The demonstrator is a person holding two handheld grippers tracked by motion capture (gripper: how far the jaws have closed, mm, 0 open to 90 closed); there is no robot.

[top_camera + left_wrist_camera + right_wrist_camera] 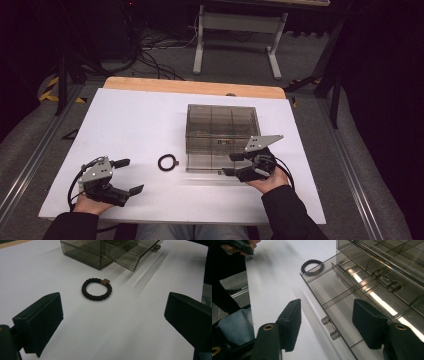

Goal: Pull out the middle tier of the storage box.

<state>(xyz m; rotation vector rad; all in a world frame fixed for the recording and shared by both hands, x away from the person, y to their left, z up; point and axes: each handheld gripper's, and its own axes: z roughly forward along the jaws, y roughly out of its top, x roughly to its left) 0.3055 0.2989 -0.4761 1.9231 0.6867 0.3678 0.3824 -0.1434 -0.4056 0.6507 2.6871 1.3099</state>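
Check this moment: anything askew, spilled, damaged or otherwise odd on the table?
Nothing is spilled or broken. The smoky plastic drawer box has its bottom drawer pulled out and empty, and the black braided bracelet lies loose on the white tabletop beside it. The right gripper stands open at the drawer's handle.

A dark braided ring-shaped bracelet with a small brown tag (pixel 96 289) lies flat on the white tabletop (pixel 125 327), just in front of the smoky transparent plastic drawer box (pixel 100 252) and centred ahead of the left gripper (pixel 112 315), whose black jaws stand wide apart, holding nothing.
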